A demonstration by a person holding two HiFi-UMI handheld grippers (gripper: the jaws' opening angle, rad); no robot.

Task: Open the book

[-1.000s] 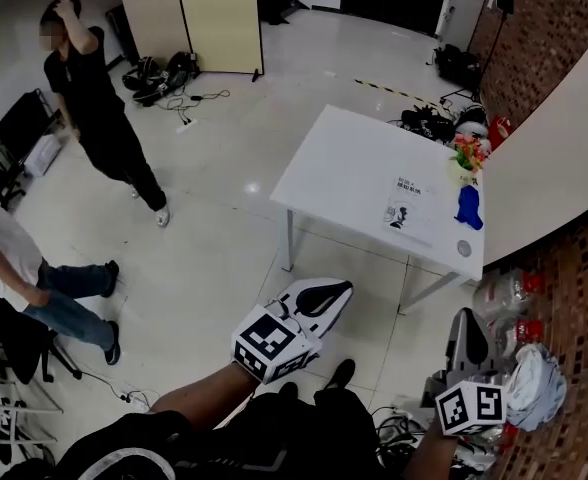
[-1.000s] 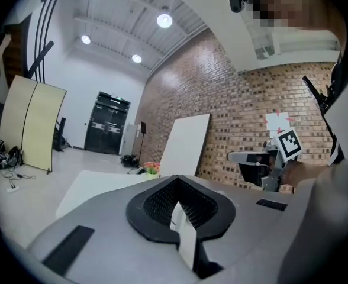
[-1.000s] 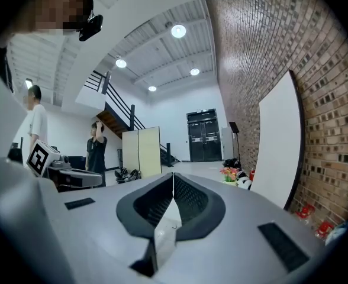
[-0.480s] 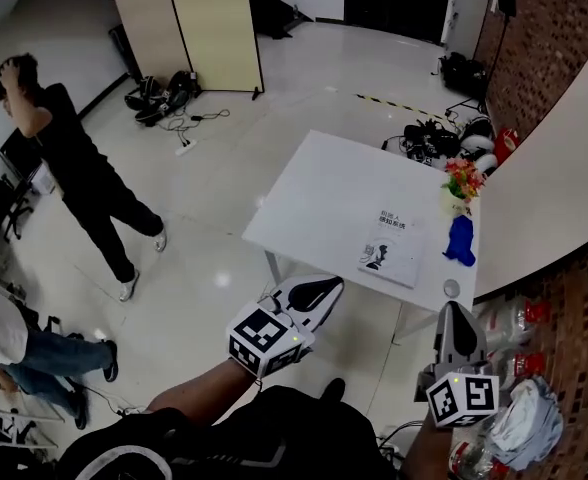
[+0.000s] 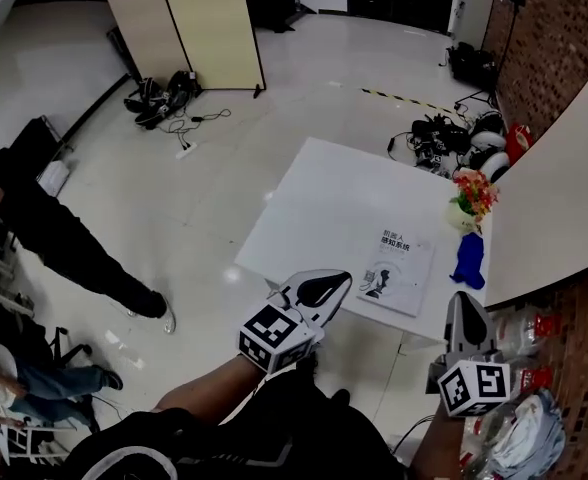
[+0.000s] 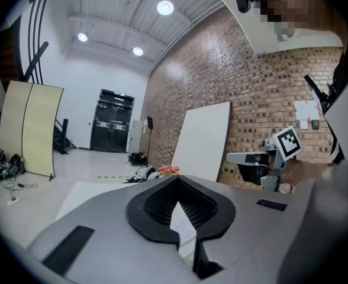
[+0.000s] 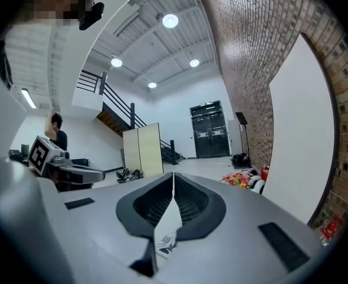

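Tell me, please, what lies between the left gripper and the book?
Only bare white tabletop. In the head view, nothing stands on the table between the left gripper and the closed book.

White hand-held grippers point(image 5: 326, 288) point(image 5: 467, 308), black-and-white marker cubes point(image 5: 271, 340), black clothing point(image 5: 274, 438)

Floor point(image 5: 199, 173): pale, glossy
Right wall point(image 5: 564, 18): red brick, white board point(image 5: 564, 188) leaning
Far: yellow folding screen point(image 5: 209, 23), black double doors point(image 6: 112, 122)
Ceiling point(image 6: 118, 22): round lights point(image 6: 165, 6)
Furniture: white table point(image 5: 324, 208)
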